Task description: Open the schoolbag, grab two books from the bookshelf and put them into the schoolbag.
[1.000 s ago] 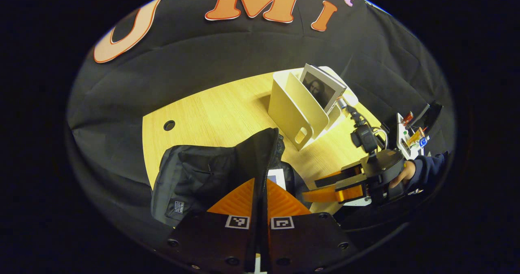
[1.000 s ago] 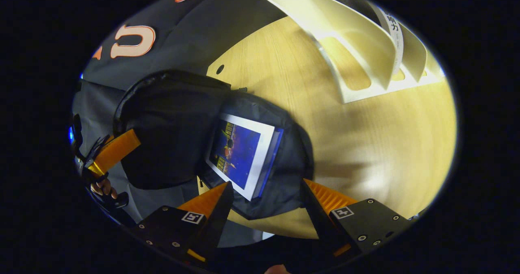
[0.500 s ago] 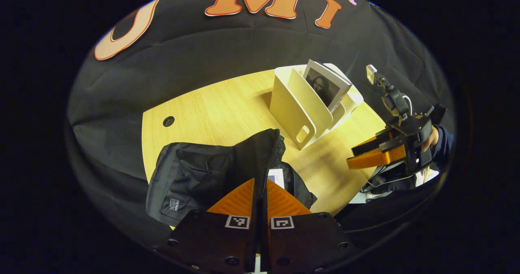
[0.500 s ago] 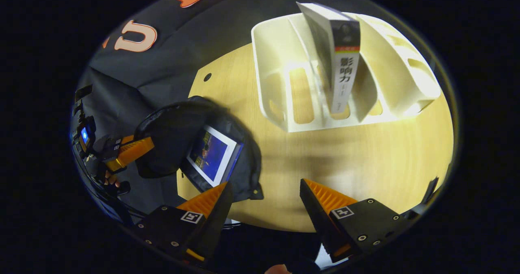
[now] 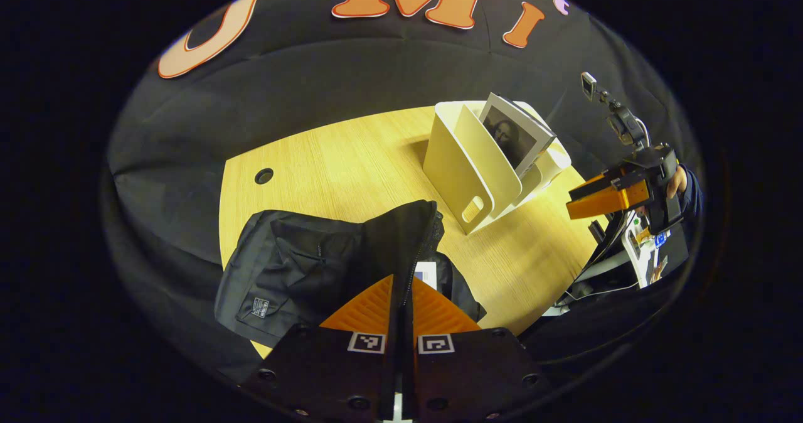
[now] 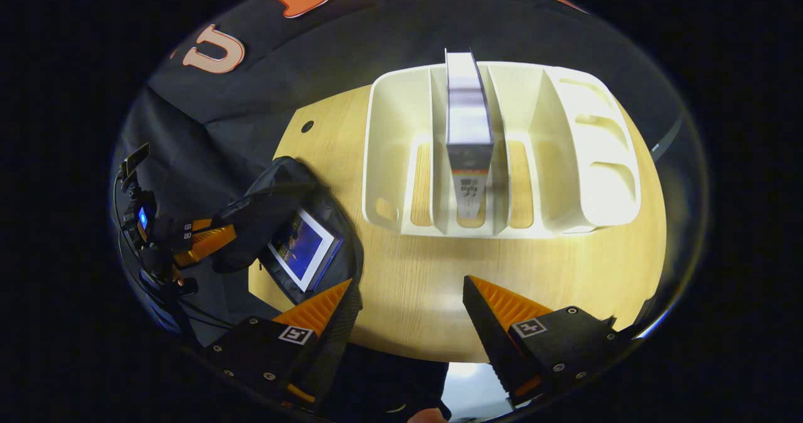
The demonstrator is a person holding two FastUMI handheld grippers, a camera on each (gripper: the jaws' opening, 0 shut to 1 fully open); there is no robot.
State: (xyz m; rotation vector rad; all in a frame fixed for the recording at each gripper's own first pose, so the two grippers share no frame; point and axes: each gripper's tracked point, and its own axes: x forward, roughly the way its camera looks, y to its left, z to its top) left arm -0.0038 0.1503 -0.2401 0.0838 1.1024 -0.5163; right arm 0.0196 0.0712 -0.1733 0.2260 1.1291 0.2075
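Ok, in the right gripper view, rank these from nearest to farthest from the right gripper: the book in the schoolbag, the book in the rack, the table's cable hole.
1. Book in the schoolbag, lower left of the right gripper.
2. Book in the rack, straight ahead, upright in a middle slot.
3. Cable hole, far left table corner.

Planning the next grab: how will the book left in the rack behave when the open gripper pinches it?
The book looks thick, so likely stiff and fairly heavy. It stands upright between the rack dividers, so it should slide up rather than tip. The right gripper is open.

Bright overhead light w/ glare on bookshelf (image 6: 590,159), dim edges, heavy fisheye warp.
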